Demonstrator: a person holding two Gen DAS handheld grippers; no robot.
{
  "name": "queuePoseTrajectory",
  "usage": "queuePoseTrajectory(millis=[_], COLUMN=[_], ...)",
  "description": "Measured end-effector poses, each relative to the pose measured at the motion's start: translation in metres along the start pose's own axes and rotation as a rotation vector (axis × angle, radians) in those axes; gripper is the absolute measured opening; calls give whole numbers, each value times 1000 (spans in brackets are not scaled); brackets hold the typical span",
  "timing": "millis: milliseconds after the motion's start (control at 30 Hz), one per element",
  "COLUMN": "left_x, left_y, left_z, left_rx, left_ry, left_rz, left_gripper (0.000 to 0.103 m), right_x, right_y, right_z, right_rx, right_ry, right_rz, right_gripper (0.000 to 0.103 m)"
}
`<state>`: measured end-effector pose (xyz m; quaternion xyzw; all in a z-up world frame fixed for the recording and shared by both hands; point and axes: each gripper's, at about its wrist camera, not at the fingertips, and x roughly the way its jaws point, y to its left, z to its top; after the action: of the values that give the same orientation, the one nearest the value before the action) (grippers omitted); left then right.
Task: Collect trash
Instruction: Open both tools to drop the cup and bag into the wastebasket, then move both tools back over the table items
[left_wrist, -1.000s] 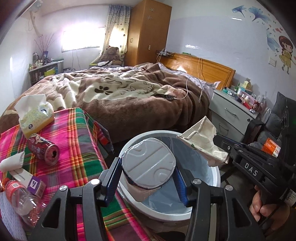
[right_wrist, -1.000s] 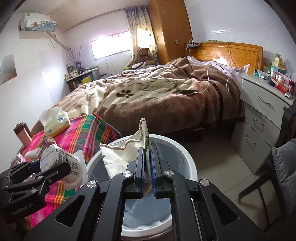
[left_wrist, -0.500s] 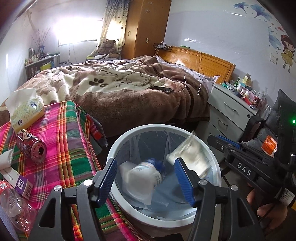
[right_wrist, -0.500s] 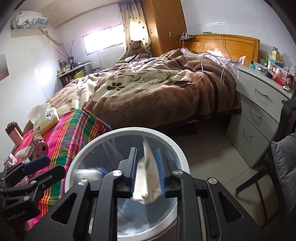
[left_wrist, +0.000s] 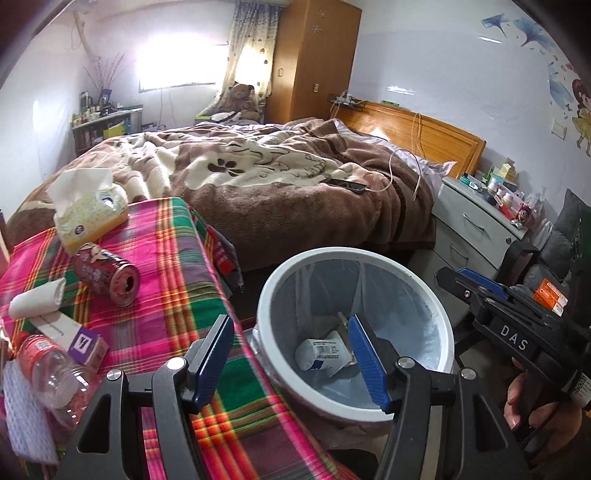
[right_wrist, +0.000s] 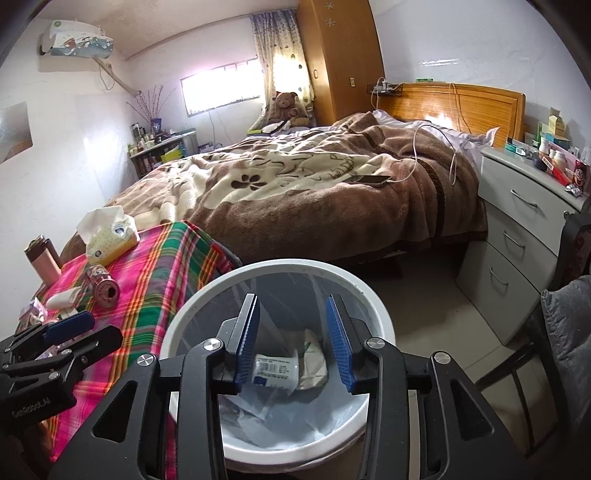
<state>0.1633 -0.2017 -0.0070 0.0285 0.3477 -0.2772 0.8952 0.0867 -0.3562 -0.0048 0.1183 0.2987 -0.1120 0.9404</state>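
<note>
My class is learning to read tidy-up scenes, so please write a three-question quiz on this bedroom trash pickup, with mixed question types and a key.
1. True or false: the left gripper holds a piece of trash.
2. Which lies inside the white bin? A) a white tub with a barcode label B) a teddy bear C) a phone
3. Fill in: the red can lies on its ____ on the plaid cloth.

Key
1. False: nothing is between its fingers, and nothing is between those of the opening right gripper either.
2. A: the white tub lies at the bottom beside a crumpled wrapper.
3. Side.
</note>
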Motion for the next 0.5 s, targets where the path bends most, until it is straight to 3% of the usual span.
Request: queuePoseTrajectory(millis=[200, 333, 500], left_x=[-28, -48, -74], left_y=[28, 50, 83], left_z=[-11, -23, -36], left_rx=[-50, -86, -143], left_ry=[-29, -44, -70], left_rz=[47, 90, 143], left_gripper=[64, 64, 64], right_x=[-10, -14, -13], right_y=[21, 39, 67], right_z=[-2, -6, -13], right_rx=[-27, -49, -85], right_ry=[-21, -34, -28], right_rz=[38, 81, 150], right_gripper=[39, 52, 53])
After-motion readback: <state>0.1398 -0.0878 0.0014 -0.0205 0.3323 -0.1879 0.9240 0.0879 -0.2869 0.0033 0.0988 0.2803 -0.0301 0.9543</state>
